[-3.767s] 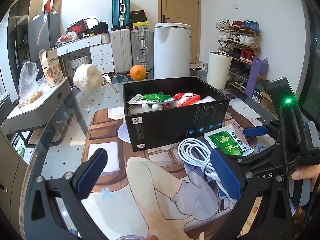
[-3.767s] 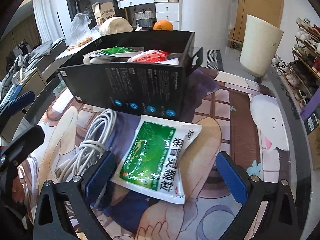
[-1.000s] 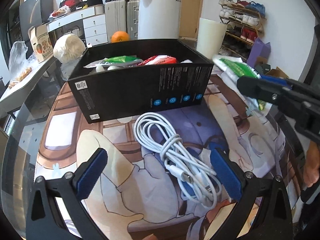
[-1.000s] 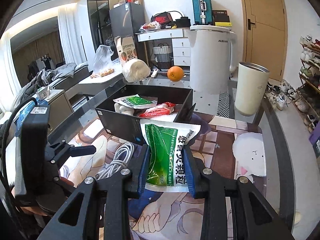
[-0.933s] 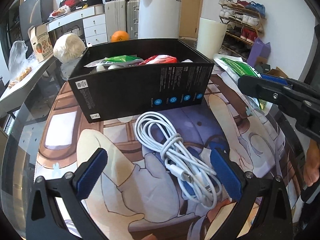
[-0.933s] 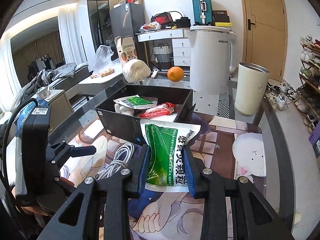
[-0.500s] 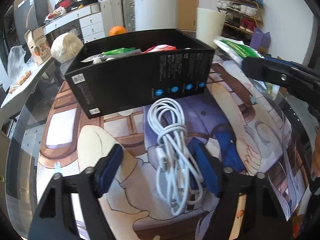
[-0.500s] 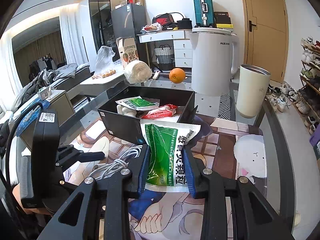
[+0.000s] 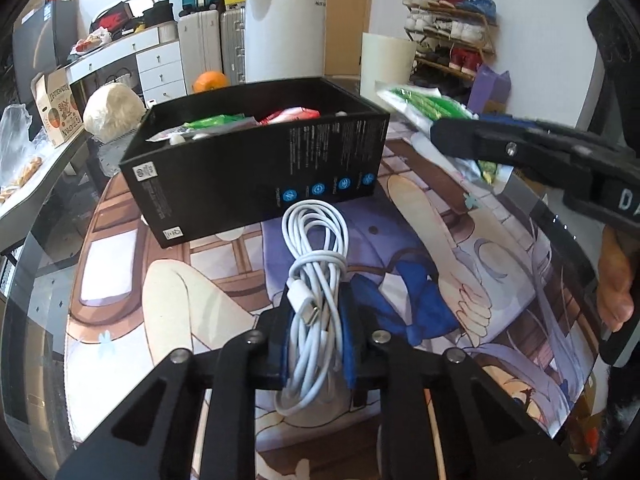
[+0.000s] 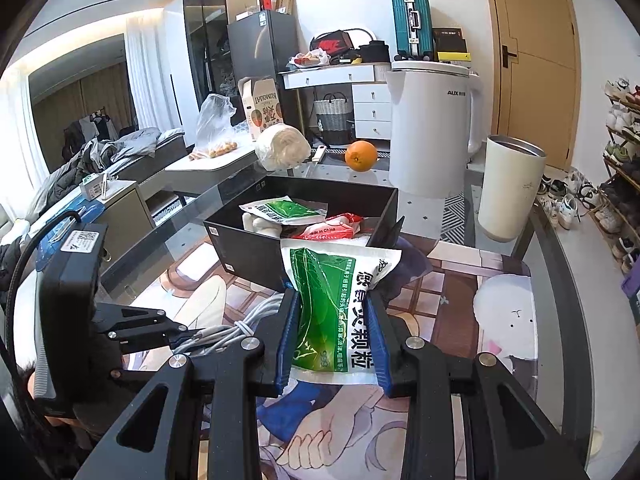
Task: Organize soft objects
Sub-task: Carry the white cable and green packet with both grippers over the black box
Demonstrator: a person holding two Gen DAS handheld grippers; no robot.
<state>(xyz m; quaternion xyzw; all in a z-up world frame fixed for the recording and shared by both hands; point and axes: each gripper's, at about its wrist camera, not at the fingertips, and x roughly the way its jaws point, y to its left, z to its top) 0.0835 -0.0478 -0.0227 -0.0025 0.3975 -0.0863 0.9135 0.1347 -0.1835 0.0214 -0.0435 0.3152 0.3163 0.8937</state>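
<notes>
Both claws are loaded: the left claw (image 9: 316, 312) pinches the white charging cable (image 9: 314, 264), its length pointing at the black box (image 9: 256, 168) straight ahead, while the right claw (image 10: 332, 332) clamps the green medicine sachet (image 10: 332, 300) above the bench (image 10: 496, 292), beside the box's right end.

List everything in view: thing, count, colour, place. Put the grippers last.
box: one, black, open, on the mat
packets in box: one green-and-white, one red-and-white; more may be hidden
cable: one, white, coiled, in front of the box
green pouch: one, green-and-white, held above the mat
orange: one, behind the box
kettle: one, white, behind the box
tumbler: one, cream, right of the kettle
mat: one, printed, on the table
left gripper: fingers shut on cable
right gripper: fingers shut on green pouch
</notes>
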